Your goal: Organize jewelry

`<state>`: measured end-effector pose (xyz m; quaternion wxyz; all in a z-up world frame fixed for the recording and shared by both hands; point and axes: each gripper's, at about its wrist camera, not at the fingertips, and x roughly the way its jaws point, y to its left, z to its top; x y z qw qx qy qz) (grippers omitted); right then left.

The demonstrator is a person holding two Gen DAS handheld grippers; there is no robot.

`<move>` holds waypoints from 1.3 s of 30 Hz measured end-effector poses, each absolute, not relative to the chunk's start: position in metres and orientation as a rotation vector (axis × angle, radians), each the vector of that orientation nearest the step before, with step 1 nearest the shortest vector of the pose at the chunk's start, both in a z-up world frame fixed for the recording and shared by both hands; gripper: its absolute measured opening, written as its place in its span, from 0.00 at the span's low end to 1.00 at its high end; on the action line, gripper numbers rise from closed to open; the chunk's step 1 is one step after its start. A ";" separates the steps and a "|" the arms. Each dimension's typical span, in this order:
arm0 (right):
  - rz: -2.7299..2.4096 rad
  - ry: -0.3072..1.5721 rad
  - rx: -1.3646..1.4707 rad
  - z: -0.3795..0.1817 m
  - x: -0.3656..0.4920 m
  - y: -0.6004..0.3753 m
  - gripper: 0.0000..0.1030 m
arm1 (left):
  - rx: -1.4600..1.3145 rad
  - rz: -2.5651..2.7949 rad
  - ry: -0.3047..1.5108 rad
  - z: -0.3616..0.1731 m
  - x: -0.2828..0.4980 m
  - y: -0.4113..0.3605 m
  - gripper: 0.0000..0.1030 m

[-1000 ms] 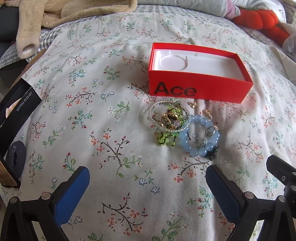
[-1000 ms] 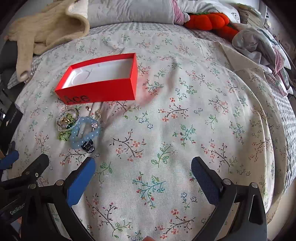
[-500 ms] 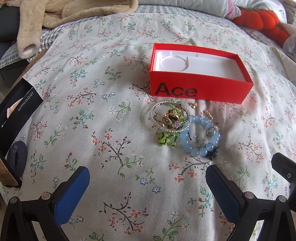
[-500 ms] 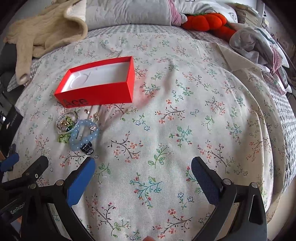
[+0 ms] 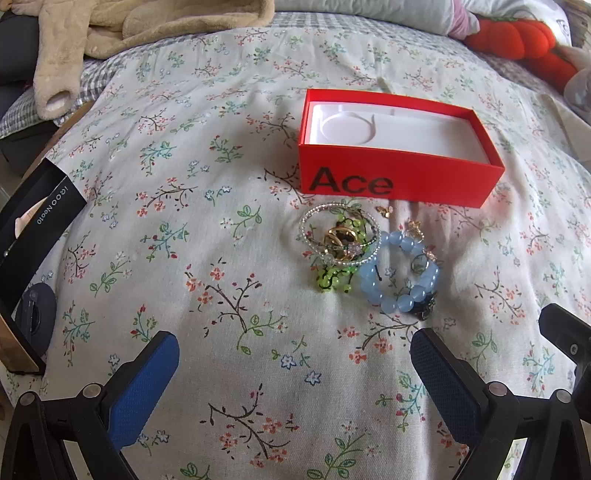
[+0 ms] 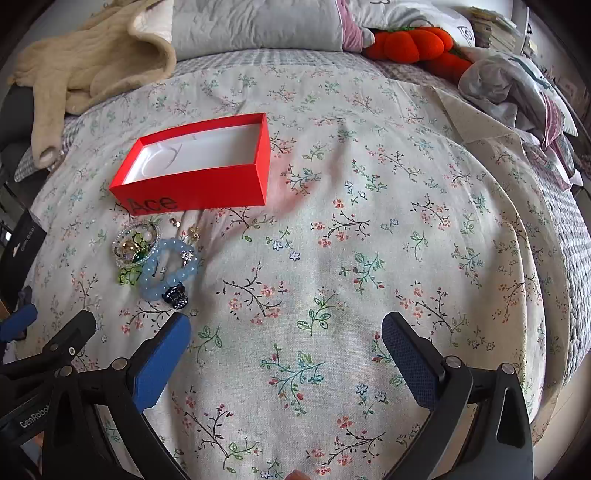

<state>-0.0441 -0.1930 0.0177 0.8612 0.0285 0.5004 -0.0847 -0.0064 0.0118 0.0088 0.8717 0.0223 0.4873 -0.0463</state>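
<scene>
Work surface is a bed covered by a pale cotton sheet printed with small flowers and twigs (image 5: 229, 280), slightly wrinkled; a grey checked blanket (image 6: 303, 62) shows beyond its far edge. An open red cardboard box marked "Ace" (image 5: 395, 177) with a white moulded insert sits on the sheet, nothing in it. Just in front of the box lies the jewelry heap: a clear beaded bangle (image 5: 338, 232) lying over a green bead bracelet (image 5: 332, 278) and gold pieces, touching a pale blue round-bead bracelet (image 5: 400, 271) with a dark charm at its near edge; small gold earrings (image 5: 386, 210) lie between the heap and the box. Far edge of the bed: a cream fleece garment (image 6: 92, 62), a grey pillow (image 6: 258, 26), an orange plush toy (image 6: 410, 42), crumpled clothing at right. A black slim carton (image 5: 33, 229) stands off the left side. Left gripper (image 5: 293, 356): fingers spread wide, nothing held, above the sheet near the heap. Right gripper (image 6: 286, 338): likewise spread, nothing held, over bare sheet to the right of the heap.
</scene>
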 end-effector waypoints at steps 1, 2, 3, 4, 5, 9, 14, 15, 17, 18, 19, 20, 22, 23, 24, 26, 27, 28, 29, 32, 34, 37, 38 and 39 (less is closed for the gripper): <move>-0.178 1.050 0.060 0.018 -0.044 -0.193 1.00 | 0.046 -0.096 1.019 0.009 -0.006 0.012 1.00; -0.178 1.051 0.059 0.017 -0.044 -0.193 1.00 | 0.046 -0.096 1.018 0.009 -0.006 0.012 1.00; -0.178 1.051 0.059 0.017 -0.044 -0.193 1.00 | 0.045 -0.097 1.018 0.009 -0.006 0.012 1.00; -0.178 1.051 0.059 0.017 -0.044 -0.193 1.00 | 0.045 -0.096 1.018 0.009 -0.006 0.012 1.00; -0.178 1.052 0.059 0.017 -0.044 -0.193 1.00 | 0.045 -0.095 1.019 0.009 -0.006 0.012 1.00; -0.180 1.054 0.057 0.016 -0.043 -0.194 1.00 | 0.046 -0.096 1.019 0.009 -0.006 0.012 1.00; -0.180 1.055 0.057 0.016 -0.043 -0.194 1.00 | 0.045 -0.095 1.019 0.009 -0.006 0.012 1.00; -0.181 1.055 0.057 0.015 -0.043 -0.194 1.00 | 0.045 -0.095 1.019 0.009 -0.006 0.012 1.00; -0.184 1.056 0.058 0.015 -0.043 -0.194 1.00 | 0.046 -0.095 1.019 0.008 -0.006 0.012 1.00; -0.184 1.058 0.062 0.014 -0.043 -0.195 1.00 | 0.048 -0.098 1.021 0.008 -0.005 0.012 1.00; -0.180 1.062 0.067 0.014 -0.043 -0.195 1.00 | 0.052 -0.105 1.023 0.007 -0.004 0.012 1.00; -0.176 1.069 0.069 0.014 -0.042 -0.195 1.00 | 0.061 -0.113 1.027 0.007 -0.003 0.013 1.00; -0.178 1.086 0.057 0.016 -0.039 -0.195 1.00 | 0.091 -0.110 1.026 0.006 0.002 0.013 1.00; -0.185 1.086 0.046 0.018 -0.038 -0.195 1.00 | 0.108 -0.103 1.020 0.007 0.004 0.014 1.00; -0.194 1.081 0.034 0.022 -0.036 -0.196 1.00 | 0.123 -0.098 1.016 0.007 0.006 0.014 1.00; -0.208 1.079 0.016 0.029 -0.031 -0.196 1.00 | 0.136 -0.099 1.015 0.009 0.012 0.018 1.00; -0.205 1.082 0.017 0.032 -0.028 -0.197 1.00 | 0.136 -0.107 1.015 0.009 0.016 0.020 1.00; -0.193 1.089 0.018 0.034 -0.024 -0.196 1.00 | 0.134 -0.113 1.017 0.010 0.019 0.022 1.00; -0.174 1.101 0.013 0.036 -0.019 -0.195 1.00 | 0.132 -0.121 1.020 0.011 0.022 0.024 1.00; -0.105 1.162 -0.021 0.036 -0.004 -0.190 1.00 | 0.103 -0.147 1.042 0.009 0.034 0.032 1.00; -0.061 1.201 -0.008 0.031 0.006 -0.188 1.00 | 0.066 -0.175 1.064 0.006 0.043 0.037 0.99; 0.031 1.254 0.054 0.017 0.021 -0.184 1.00 | 0.004 -0.231 1.105 -0.001 0.057 0.040 0.94; 0.067 1.262 0.091 0.012 0.025 -0.184 1.00 | -0.024 -0.250 1.121 -0.004 0.061 0.041 0.90; 0.100 1.266 0.132 0.006 0.028 -0.184 0.97 | -0.054 -0.263 1.138 -0.007 0.067 0.043 0.87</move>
